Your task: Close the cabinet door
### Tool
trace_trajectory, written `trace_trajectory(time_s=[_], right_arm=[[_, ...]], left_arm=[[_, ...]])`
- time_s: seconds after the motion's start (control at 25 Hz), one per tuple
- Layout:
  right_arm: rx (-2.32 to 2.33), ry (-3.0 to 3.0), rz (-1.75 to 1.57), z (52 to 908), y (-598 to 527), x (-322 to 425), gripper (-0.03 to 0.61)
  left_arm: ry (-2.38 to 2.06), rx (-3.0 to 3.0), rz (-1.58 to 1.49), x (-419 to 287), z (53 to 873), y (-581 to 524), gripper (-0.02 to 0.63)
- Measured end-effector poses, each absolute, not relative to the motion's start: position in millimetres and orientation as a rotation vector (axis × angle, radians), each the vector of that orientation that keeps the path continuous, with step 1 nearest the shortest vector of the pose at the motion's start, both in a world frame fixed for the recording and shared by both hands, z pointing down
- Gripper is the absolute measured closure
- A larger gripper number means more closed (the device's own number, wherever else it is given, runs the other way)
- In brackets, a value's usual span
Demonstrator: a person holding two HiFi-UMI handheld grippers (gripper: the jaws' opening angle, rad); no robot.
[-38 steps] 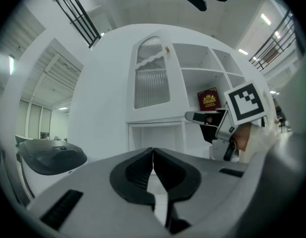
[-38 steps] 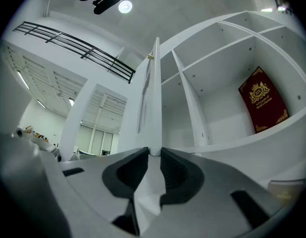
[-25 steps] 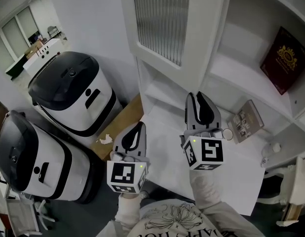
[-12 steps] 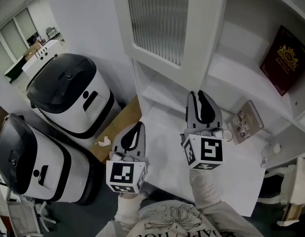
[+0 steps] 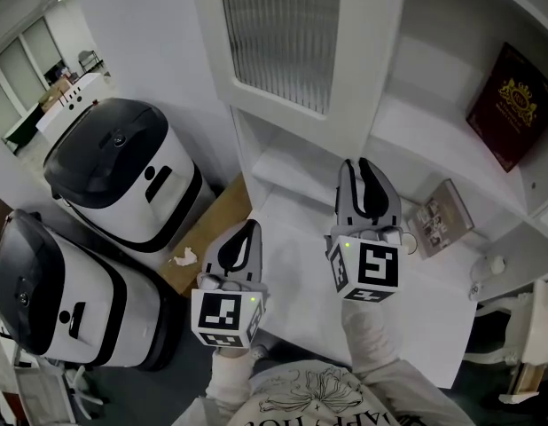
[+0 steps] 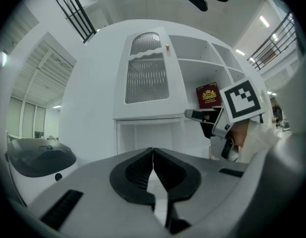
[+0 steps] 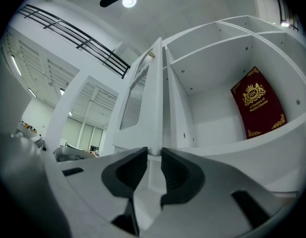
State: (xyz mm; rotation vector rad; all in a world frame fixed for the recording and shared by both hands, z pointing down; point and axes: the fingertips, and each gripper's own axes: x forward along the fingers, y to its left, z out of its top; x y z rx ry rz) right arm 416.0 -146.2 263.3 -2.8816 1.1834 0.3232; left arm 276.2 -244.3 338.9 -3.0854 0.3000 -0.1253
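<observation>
The white cabinet door (image 5: 283, 34) with a ribbed glass panel stands swung open at the top of the head view, over open shelves (image 5: 416, 114). My right gripper (image 5: 363, 170) is just below the door's lower corner, its jaws a narrow gap apart with nothing between them. In the right gripper view the door's (image 7: 154, 98) edge rises straight beyond that gripper (image 7: 154, 155). My left gripper (image 5: 248, 229) hangs lower left, shut and empty. In the left gripper view the door (image 6: 147, 83) faces that gripper (image 6: 153, 155).
A red book (image 5: 512, 105) leans on an upper shelf. A framed picture (image 5: 441, 216) lies on the white counter (image 5: 398, 309). Two black-and-white machines (image 5: 123, 167) (image 5: 52, 282) stand at the left, with brown cardboard (image 5: 212, 229) beside them.
The head view has drifted a little, so the door shows slightly wider. Both grippers have stayed almost where they were.
</observation>
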Motion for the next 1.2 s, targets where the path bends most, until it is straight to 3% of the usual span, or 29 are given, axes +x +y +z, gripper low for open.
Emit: trace_trajectory(time_s=[1.2], right_arm=[[-2.924,1.114,0.311,265,-147,457,0.505]], left_arm=[[0.269,-3.105,-0.157,306,355,-244,0.609]])
